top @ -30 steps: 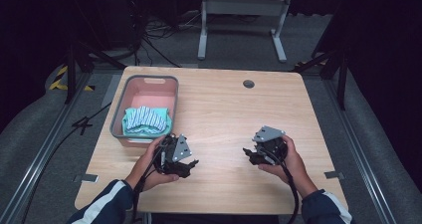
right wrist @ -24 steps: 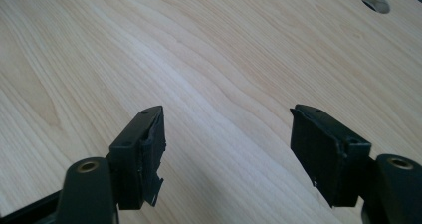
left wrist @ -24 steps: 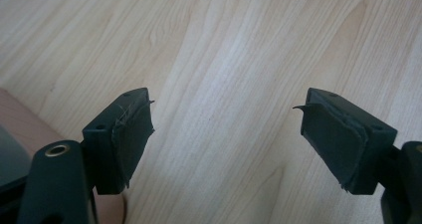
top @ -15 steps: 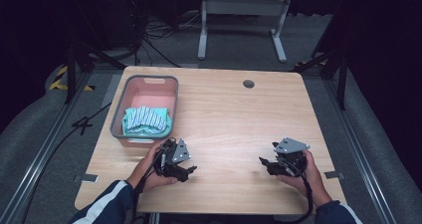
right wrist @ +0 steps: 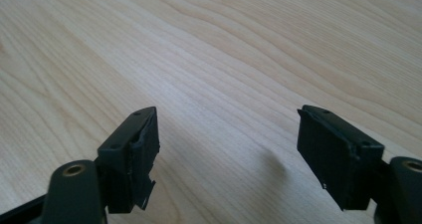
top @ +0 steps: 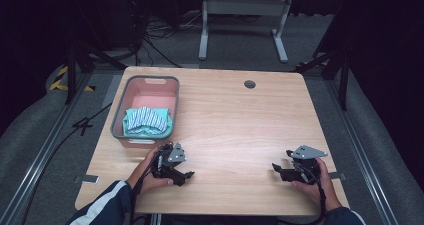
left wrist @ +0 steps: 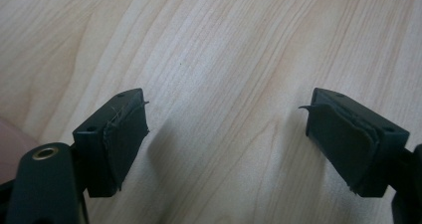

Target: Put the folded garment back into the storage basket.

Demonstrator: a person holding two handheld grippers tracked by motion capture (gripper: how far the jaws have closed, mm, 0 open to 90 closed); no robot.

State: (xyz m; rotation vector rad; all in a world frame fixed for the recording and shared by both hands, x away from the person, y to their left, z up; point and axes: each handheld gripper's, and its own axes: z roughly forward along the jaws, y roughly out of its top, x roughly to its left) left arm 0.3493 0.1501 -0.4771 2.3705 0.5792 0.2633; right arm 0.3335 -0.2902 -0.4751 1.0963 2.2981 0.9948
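My left gripper (top: pixel 186 175) is held low over the wooden table (top: pixel 235 120), near its front-left edge and just in front of a tub. Its jaws stand open over bare wood in the left gripper view (left wrist: pixel 226 104), with nothing between them. My right gripper (top: pixel 277 169) sits low at the front right, pointing left. Its jaws have just been opening and stand wide apart over bare wood (right wrist: pixel 229 114), holding nothing. A person's hand grips each tool.
A grey-rimmed pink tub (top: pixel 118 116) stands at the table's left side with a folded teal and white striped cloth (top: pixel 146 120) in its near half. A round cable hole (top: pixel 250 84) lies near the far edge. A white metal frame (top: pixel 242 7) stands on the floor beyond.
The right gripper has moved right and toward the near edge, sinking to the table. The left gripper has come down and slightly nearer.
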